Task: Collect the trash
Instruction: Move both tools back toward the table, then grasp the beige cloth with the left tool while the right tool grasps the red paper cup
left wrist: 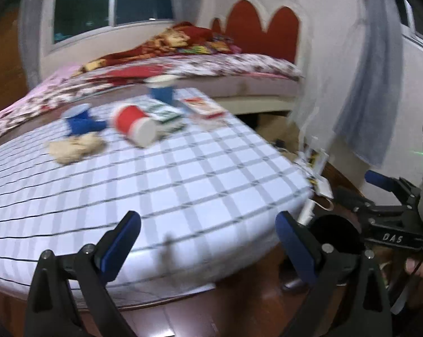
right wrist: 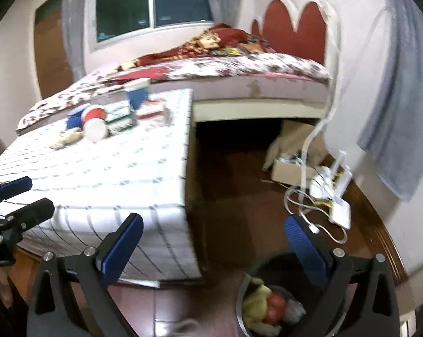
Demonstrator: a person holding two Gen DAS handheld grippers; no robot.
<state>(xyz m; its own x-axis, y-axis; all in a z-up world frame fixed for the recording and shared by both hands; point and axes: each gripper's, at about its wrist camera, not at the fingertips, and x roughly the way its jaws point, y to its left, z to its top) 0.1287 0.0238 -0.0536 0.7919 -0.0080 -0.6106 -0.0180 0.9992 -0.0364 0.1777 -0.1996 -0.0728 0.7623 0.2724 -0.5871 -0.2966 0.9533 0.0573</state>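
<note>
A red paper cup [left wrist: 132,125] lies tipped on the checked worktop [left wrist: 183,185], upper left of the frame, beside two blue paper cups [left wrist: 81,120] and a crumpled beige tissue [left wrist: 75,147].

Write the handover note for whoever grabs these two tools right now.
Left tool: open, empty, over the near edge of the checked table.
Right tool: open, empty, above the trash bin on the floor by the table's near right corner.
Done: the bin already holds some crumpled waste.
Left, all at the table's far end: tipped red cup, blue cup on its side, upright blue cup, crumpled brown paper, green-and-white carton, red-and-white box.
</note>
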